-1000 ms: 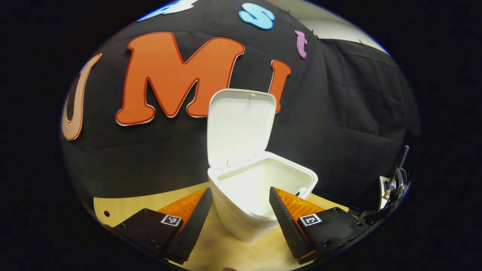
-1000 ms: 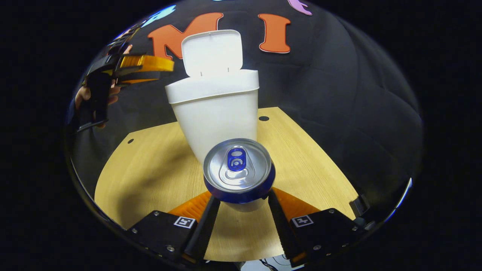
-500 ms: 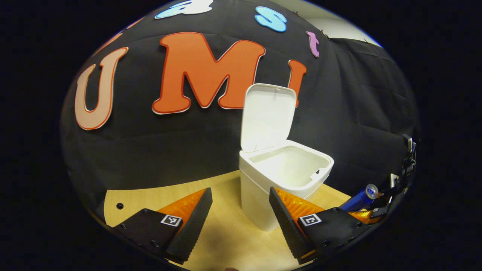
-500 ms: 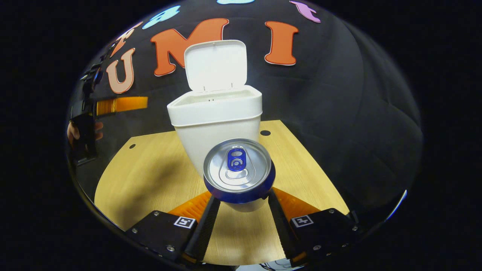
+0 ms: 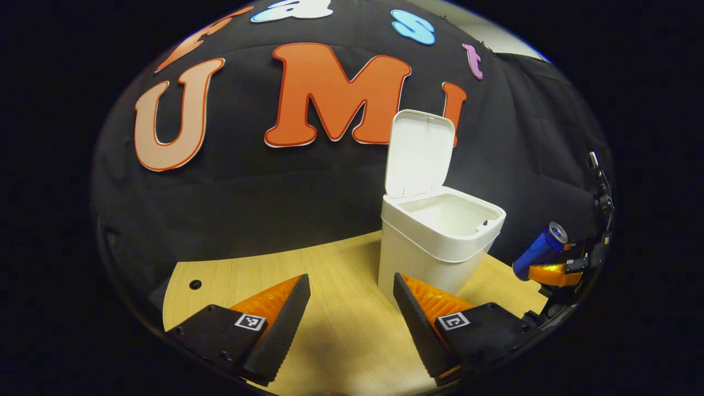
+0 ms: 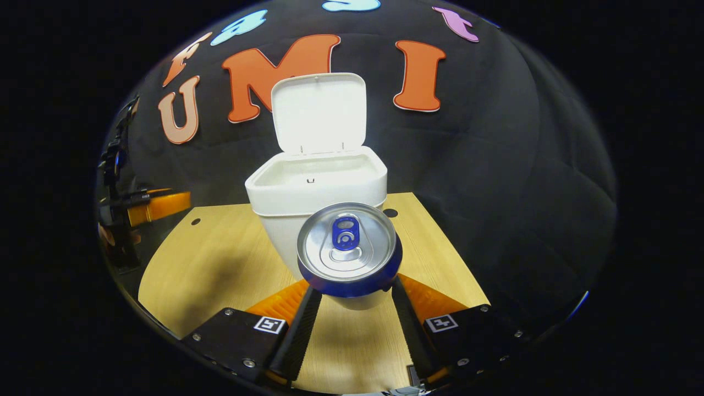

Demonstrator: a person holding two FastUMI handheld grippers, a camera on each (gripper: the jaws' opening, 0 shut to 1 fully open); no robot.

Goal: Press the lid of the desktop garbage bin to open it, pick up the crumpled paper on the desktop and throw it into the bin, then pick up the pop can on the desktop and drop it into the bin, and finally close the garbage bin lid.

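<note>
readable text: none | pop can [image 6: 348, 250] — plain silver top, no brand legible | bin [image 6: 316, 190] — unmarked white | square black-and-white code tags [image 6: 269, 324] on the grippers' bodies — patterns, not text

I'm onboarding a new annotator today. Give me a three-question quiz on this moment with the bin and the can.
1. True or false: the bin's lid stands open.
2. What does the right gripper hold? A) crumpled paper B) pop can C) nothing
3. Fill in: the left gripper is open and holds ____.

Key: 1 true; 2 B; 3 nothing.
</note>
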